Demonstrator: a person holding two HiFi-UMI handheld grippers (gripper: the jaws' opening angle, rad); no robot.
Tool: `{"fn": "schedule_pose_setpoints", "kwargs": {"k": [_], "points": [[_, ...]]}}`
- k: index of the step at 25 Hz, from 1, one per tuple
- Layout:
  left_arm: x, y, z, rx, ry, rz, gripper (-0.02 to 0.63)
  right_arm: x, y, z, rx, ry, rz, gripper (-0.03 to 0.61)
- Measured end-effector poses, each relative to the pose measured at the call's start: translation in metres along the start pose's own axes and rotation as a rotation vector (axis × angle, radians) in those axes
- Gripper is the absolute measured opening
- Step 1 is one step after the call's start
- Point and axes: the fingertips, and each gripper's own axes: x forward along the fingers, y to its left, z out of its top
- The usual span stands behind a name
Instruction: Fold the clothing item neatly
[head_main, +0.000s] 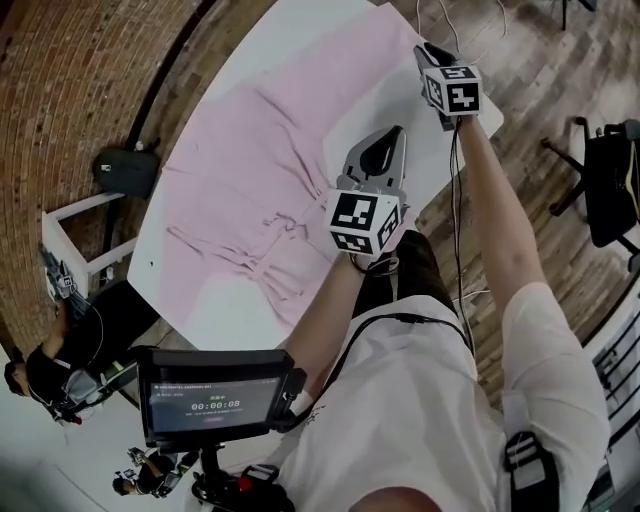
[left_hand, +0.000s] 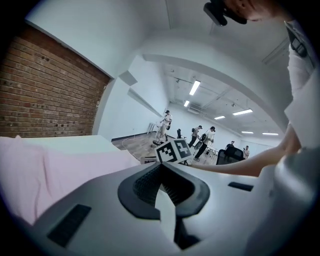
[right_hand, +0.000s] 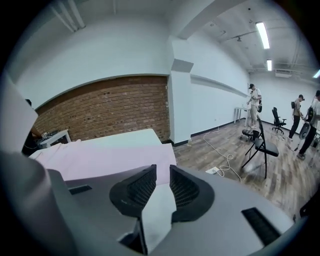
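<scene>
A pink garment (head_main: 270, 150) lies spread flat on the white table (head_main: 225, 305), with a bunched, wrinkled part toward the near edge. My left gripper (head_main: 391, 133) hovers over the garment's right side near the table edge. In the left gripper view its jaws (left_hand: 161, 165) are shut with nothing seen between them, and the pink cloth (left_hand: 45, 170) lies to the left. My right gripper (head_main: 425, 50) is farther along the table's right edge by the garment's far corner. Its jaws (right_hand: 162, 172) stand slightly apart and open, with nothing between them and the pink cloth (right_hand: 100, 157) behind.
A monitor on a stand (head_main: 215, 398) is close by my body. A white side shelf (head_main: 75, 240) and a black bag (head_main: 125, 170) stand left of the table by the brick wall. An office chair (head_main: 610, 180), a folding chair (right_hand: 262, 145) and a floor cable (right_hand: 225, 160) are to the right.
</scene>
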Motion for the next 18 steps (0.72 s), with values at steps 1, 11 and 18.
{"fn": "schedule_pose_setpoints", "kwargs": {"k": [1, 11, 18], "points": [[0.003, -0.002, 0.001, 0.000, 0.001, -0.007, 0.002, 0.004, -0.005, 0.000, -0.002, 0.014, -0.011, 0.071], [0.003, 0.011, -0.020, -0.024, 0.018, 0.006, 0.002, 0.045, -0.023, -0.025, 0.026, 0.161, -0.082, 0.086], [-0.009, 0.018, -0.016, -0.043, 0.003, 0.030, 0.002, 0.051, -0.022, -0.020, -0.020, 0.240, -0.075, 0.048]]}}
